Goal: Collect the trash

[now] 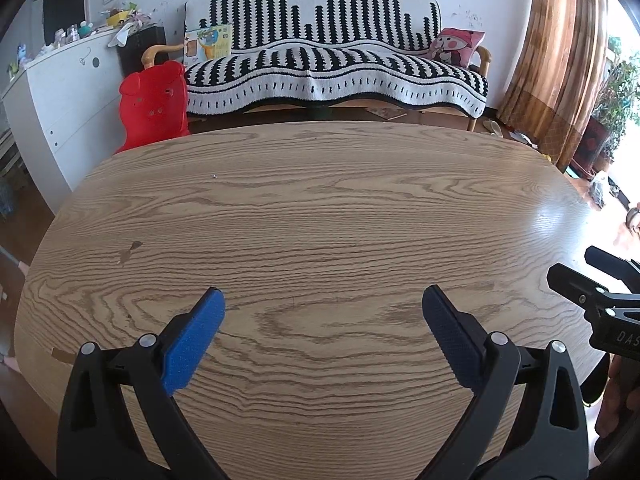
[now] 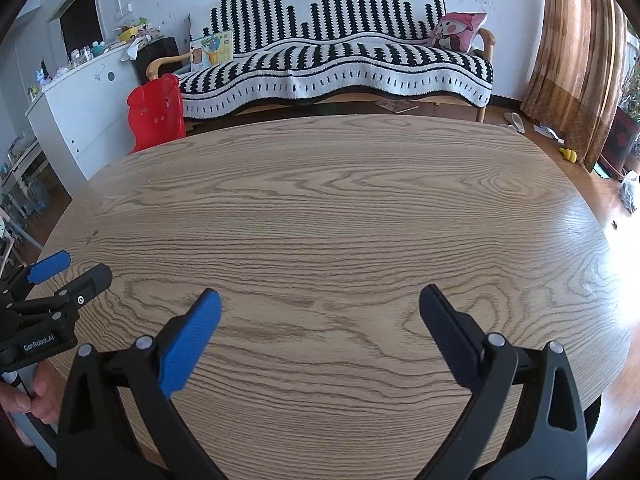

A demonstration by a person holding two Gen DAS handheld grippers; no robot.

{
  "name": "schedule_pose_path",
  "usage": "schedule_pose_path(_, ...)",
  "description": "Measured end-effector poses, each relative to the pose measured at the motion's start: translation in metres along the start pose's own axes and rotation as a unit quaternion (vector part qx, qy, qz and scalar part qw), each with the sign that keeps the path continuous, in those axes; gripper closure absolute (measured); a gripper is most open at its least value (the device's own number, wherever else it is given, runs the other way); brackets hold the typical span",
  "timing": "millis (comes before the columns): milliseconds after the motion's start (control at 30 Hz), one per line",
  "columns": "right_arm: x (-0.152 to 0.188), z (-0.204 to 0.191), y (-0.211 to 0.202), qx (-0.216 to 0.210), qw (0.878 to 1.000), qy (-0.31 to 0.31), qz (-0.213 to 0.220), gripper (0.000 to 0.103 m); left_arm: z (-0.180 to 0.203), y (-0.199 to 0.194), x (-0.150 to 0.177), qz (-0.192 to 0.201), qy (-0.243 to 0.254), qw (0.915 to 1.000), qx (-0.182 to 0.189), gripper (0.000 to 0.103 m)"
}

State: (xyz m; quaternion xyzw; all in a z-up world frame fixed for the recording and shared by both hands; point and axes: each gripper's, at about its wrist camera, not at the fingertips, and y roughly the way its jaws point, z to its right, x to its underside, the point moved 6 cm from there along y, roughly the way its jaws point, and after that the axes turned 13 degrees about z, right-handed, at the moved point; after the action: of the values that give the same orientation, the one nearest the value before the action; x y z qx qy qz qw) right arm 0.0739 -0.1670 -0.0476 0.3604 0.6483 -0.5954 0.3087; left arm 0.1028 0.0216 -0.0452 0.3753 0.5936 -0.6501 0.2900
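Observation:
No trash shows on the wooden table (image 1: 320, 208) in either view; only a tiny speck (image 1: 215, 177) lies at its far left. My left gripper (image 1: 323, 300) is open and empty, its blue pads (image 1: 192, 344) wide apart above the near part of the table. My right gripper (image 2: 320, 298) is open and empty too, over the same table (image 2: 340, 208). The right gripper also shows at the right edge of the left wrist view (image 1: 600, 280). The left gripper shows at the left edge of the right wrist view (image 2: 52, 280).
A black-and-white striped sofa (image 1: 336, 64) stands beyond the table with a pink cushion (image 1: 456, 46). A red plastic chair (image 1: 154, 104) stands at the table's far left edge. A white cabinet (image 1: 60, 92) is on the left, brown curtains (image 1: 560, 52) on the right.

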Motion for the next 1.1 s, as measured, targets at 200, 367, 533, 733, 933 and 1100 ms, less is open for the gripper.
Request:
schedule_pose_path(200, 0.0006, 0.0006, -0.0008, 0.001, 1.0, 0.0, 0.001, 0.007, -0.0034, 0.0016, 0.0027, -0.001, 0.002, 1.0, -0.001, 0.007)
schedule_pose_path(367, 0.0005, 0.0004, -0.0006, 0.0, 1.0, -0.001, 0.001, 0.007, -0.0052, 0.0015, 0.0039, -0.002, 0.004, 1.0, 0.0, 0.007)
schedule_pose_path(533, 0.0007, -0.0004, -0.0002, 0.0, 1.0, 0.0, 0.0, 0.007, -0.0049, 0.0017, 0.0033, -0.002, 0.003, 1.0, -0.001, 0.007)
schedule_pose_path(733, 0.0008, -0.0006, -0.0001, 0.0, 1.0, 0.0, 0.001, 0.007, -0.0044, 0.0011, 0.0036, -0.002, 0.003, 1.0, -0.001, 0.007)
schedule_pose_path(933, 0.001, -0.0009, 0.0001, 0.001, 1.0, 0.0, 0.001, 0.007, -0.0058, 0.0016, 0.0036, -0.002, 0.003, 1.0, -0.001, 0.007)
schedule_pose_path(1100, 0.0011, -0.0012, 0.0004, 0.001, 1.0, 0.0, 0.001, 0.007, -0.0063, 0.0015, 0.0037, -0.002, 0.004, 1.0, -0.001, 0.007)
